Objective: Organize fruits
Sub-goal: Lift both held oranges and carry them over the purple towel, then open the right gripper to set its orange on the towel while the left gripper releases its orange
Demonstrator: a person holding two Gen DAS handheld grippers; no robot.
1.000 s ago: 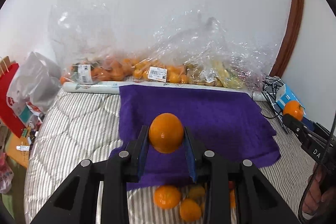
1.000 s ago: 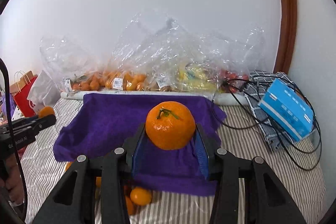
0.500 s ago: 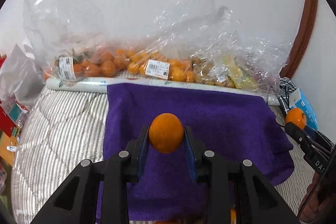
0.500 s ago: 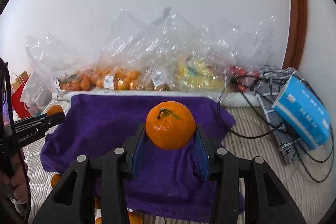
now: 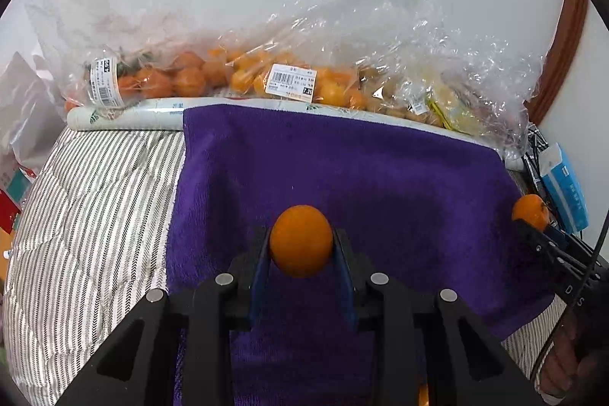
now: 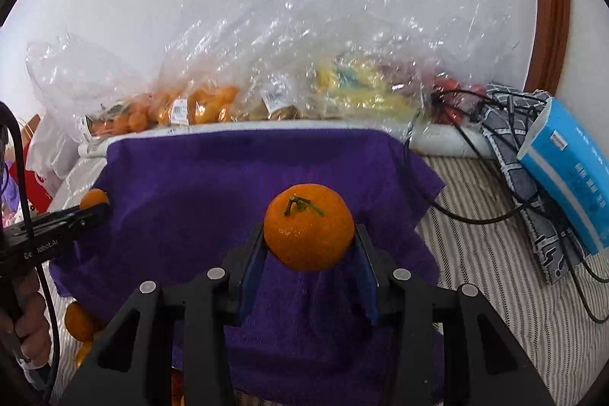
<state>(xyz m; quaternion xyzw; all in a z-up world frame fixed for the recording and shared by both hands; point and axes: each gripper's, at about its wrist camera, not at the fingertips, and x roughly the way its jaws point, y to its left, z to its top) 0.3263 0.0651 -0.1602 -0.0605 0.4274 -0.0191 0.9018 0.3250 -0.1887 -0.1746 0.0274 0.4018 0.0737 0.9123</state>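
Observation:
My left gripper (image 5: pixel 301 246) is shut on a smooth orange (image 5: pixel 300 241) and holds it above the near part of the purple towel (image 5: pixel 342 170). My right gripper (image 6: pixel 309 238) is shut on a mandarin with a green stem (image 6: pixel 309 226), also above the towel (image 6: pixel 213 185). The right gripper with its mandarin (image 5: pixel 530 212) shows at the right edge of the left wrist view. The left gripper with its orange (image 6: pixel 93 198) shows at the left of the right wrist view. Loose oranges (image 6: pixel 78 320) lie by the towel's near left corner.
Clear plastic bags of oranges (image 5: pixel 182 78) and yellow fruit (image 6: pixel 354 82) line the wall behind a white roll (image 5: pixel 125 115). A blue box (image 6: pixel 571 155), black cables (image 6: pixel 475 139) and a patterned cloth lie right. The striped bedspread (image 5: pixel 95 215) surrounds the towel.
Both grippers moved forward and lower over the towel, each still holding its fruit. The loose oranges near the front edge dropped out of the left wrist view.

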